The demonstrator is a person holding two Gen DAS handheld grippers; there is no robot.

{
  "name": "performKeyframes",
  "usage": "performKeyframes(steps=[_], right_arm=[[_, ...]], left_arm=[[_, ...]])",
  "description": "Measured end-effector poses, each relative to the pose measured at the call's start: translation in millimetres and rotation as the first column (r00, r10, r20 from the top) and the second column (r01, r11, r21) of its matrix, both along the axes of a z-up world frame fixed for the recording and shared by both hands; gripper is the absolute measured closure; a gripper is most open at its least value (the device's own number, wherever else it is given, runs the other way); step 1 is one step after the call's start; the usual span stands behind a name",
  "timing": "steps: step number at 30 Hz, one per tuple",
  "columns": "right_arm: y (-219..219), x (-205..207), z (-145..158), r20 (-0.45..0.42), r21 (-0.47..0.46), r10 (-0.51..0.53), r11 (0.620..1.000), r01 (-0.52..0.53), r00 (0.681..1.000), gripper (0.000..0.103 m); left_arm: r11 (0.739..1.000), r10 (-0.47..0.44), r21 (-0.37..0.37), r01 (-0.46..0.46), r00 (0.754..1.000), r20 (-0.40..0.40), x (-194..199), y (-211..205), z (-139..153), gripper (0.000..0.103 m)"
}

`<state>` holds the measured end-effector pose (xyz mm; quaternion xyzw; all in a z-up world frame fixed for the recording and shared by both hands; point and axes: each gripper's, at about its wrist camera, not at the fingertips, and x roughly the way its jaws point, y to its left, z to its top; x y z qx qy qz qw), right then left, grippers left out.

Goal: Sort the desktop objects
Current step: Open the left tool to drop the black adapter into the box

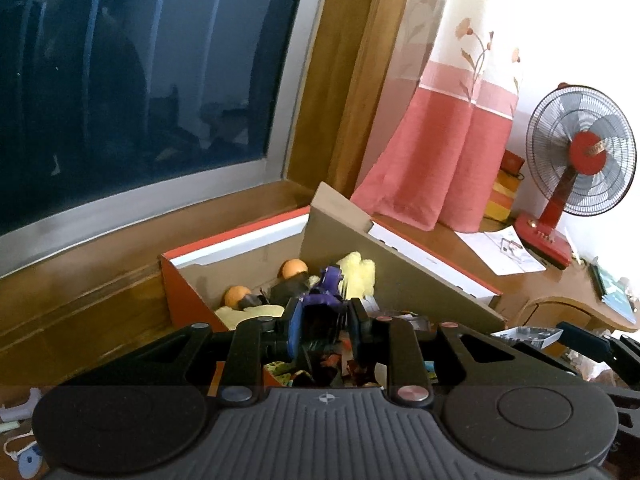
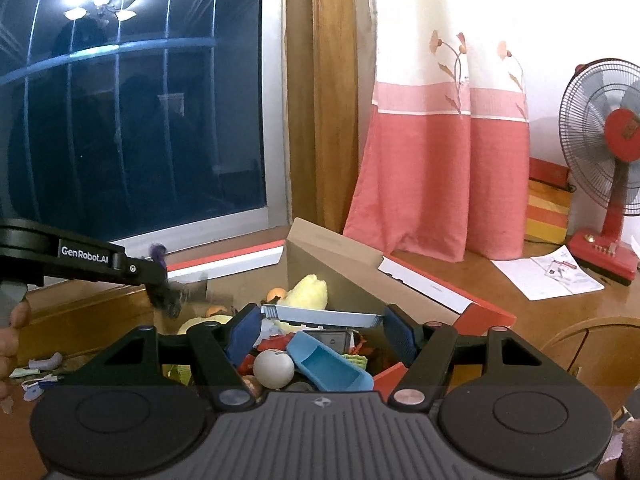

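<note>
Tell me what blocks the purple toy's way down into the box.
Nothing visible does. The left tongs hold the purple toy above the open box, whose flaps stand aside; below lie only things already in it, like the oranges.

The box [image 2: 420,276] sits on the desk [image 2: 560,320] before the window [image 2: 132,120], with the fan [image 2: 612,184] far right.
</note>
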<state>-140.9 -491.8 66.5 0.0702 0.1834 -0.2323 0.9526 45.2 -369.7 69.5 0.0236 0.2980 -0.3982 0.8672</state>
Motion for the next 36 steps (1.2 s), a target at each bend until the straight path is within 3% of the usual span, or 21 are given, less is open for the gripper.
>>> performKeyframes(steps=[13, 15, 16, 19, 20, 22, 24, 26, 30, 36], right_arm=[[-10.4, 7.7, -4.8, -0.015, 0.007, -0.022, 1.0, 0.022, 1.0, 0.033], [-10.9, 9.1, -5.3, -0.016, 0.008, -0.022, 1.0, 0.022, 1.0, 0.033], [-10.9, 10.0, -5.5, -0.018, 0.009, -0.02, 1.0, 0.02, 1.0, 0.033], [-10.3, 12.7, -6.3, -0.021, 0.01, -0.012, 1.0, 0.012, 1.0, 0.033], [-9.8, 13.4, -6.5, -0.022, 0.01, -0.008, 1.0, 0.009, 1.0, 0.033], [-9.3, 15.2, -7.1, -0.025, 0.01, -0.002, 1.0, 0.002, 1.0, 0.033], [-9.0, 17.2, -7.8, -0.027, 0.011, 0.004, 1.0, -0.004, 1.0, 0.033], [-9.1, 18.9, -8.0, -0.028, 0.011, 0.008, 1.0, -0.008, 1.0, 0.033], [-10.0, 21.0, -8.5, -0.027, 0.012, 0.016, 1.0, -0.016, 1.0, 0.033], [-10.8, 22.5, -9.6, -0.029, 0.016, 0.019, 1.0, -0.019, 0.999, 0.033]], left_arm=[[1.0, -0.019, 0.014, 0.019, 1.0, -0.009, 9.9, -16.6, -5.9, 0.079], [1.0, -0.02, 0.02, 0.021, 1.0, -0.012, 10.5, -17.1, -7.1, 0.076], [1.0, -0.021, 0.023, 0.021, 1.0, -0.013, 10.8, -17.3, -7.6, 0.073], [1.0, -0.017, 0.025, 0.017, 1.0, -0.017, 11.9, -16.1, -8.2, 0.052], [1.0, -0.016, 0.026, 0.017, 1.0, -0.019, 12.4, -15.6, -8.4, 0.04], [0.999, -0.017, 0.028, 0.018, 1.0, -0.008, 11.6, -14.3, -8.3, 0.028], [0.999, -0.012, 0.041, 0.011, 1.0, 0.008, 10.7, -14.4, -8.1, 0.005], [0.999, 0.016, 0.048, -0.017, 0.999, 0.03, 9.8, -14.1, -7.9, 0.0], [0.995, 0.016, 0.102, -0.02, 0.999, 0.041, 11.7, -18.4, -9.9, 0.0], [0.993, 0.025, 0.111, -0.028, 0.999, 0.026, 13.6, -17.2, -12.7, 0.0]])
